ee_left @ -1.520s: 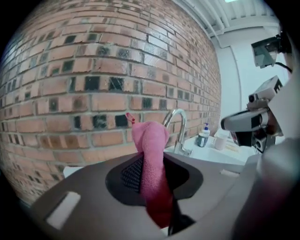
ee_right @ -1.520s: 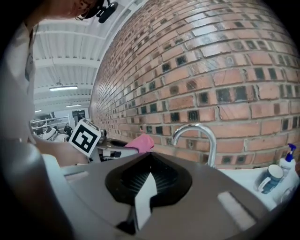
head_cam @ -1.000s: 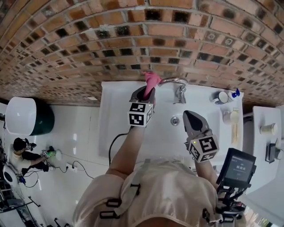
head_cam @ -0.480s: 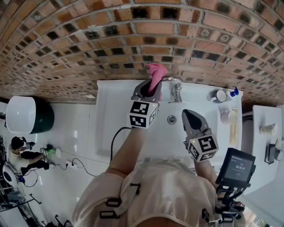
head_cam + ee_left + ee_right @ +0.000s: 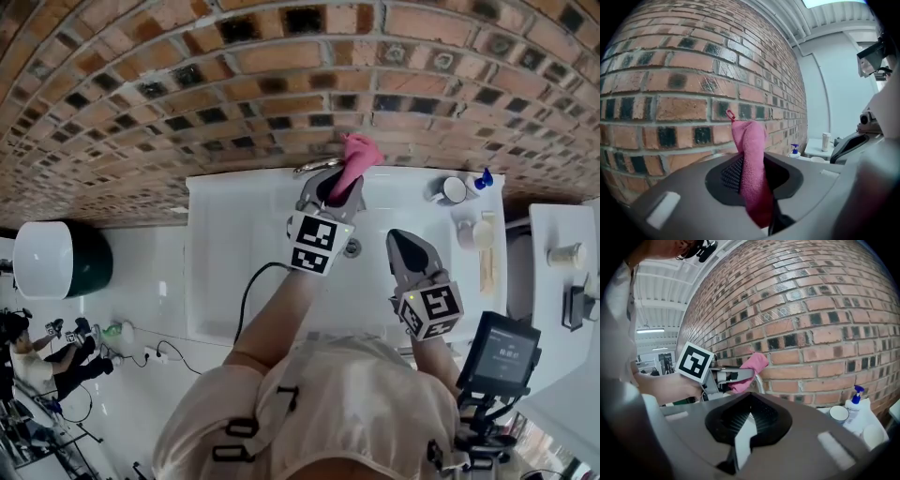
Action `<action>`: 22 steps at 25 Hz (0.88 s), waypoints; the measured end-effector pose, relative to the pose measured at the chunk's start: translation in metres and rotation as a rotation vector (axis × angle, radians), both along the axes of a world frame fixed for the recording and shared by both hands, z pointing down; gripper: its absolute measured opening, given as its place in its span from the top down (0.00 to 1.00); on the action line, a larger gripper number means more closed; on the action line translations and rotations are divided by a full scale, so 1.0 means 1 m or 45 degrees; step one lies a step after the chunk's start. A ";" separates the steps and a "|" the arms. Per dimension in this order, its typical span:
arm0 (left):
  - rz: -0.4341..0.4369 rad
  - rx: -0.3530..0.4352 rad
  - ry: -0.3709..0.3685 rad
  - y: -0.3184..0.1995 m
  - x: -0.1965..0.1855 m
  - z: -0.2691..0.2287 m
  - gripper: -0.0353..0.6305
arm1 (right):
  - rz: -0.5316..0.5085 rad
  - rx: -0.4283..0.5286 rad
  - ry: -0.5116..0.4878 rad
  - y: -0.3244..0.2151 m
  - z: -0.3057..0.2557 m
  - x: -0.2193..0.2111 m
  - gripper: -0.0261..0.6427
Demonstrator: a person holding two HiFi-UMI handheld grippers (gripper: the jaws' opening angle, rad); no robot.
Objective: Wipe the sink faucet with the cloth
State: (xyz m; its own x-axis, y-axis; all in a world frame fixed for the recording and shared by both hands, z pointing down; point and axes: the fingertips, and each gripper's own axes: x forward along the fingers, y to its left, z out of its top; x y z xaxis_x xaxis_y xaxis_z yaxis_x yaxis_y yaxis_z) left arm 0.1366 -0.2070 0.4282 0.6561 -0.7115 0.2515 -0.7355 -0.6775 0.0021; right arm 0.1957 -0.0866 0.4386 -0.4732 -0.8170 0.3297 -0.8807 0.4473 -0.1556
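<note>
The pink microfibre cloth is clamped upright in the left gripper — its free end offered to the curved chrome faucet. The right gripper is parked aside — shut, empty.

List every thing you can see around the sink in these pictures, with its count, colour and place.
brick wall: one, red-brown, behind the basin
ceramic wash basin: one, white, against the wall
curved metal faucet: one, chrome, at the basin's back edge, mostly hidden by the left gripper
round metal drain: one, silver, in the basin's bottom
microfibre cloth: one, pink, above the faucet
mug: one, white, on the basin's right rim
spray bottle: one, blue head, beside the mug
round bin: one, white and dark green, on the floor at left
screen device: one, dark, at lower right
left gripper: one, grey, clamped on the cloth
right gripper: one, grey, shut and empty, over the basin
</note>
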 end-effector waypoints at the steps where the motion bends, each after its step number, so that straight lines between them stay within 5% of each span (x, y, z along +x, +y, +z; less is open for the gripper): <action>1: 0.014 -0.015 -0.006 0.000 0.006 0.006 0.82 | 0.008 -0.004 -0.001 0.000 0.002 0.003 0.97; 11: 0.045 -0.366 -0.052 0.004 0.016 0.095 0.82 | 0.055 -0.024 -0.005 -0.002 0.010 0.022 0.97; 16: 0.040 -0.395 -0.084 0.008 0.008 0.103 0.82 | 0.058 -0.019 -0.009 -0.004 0.008 0.019 0.97; 22: 0.046 -0.245 0.094 0.020 0.002 0.034 0.82 | 0.022 -0.006 -0.003 -0.006 0.008 0.016 0.97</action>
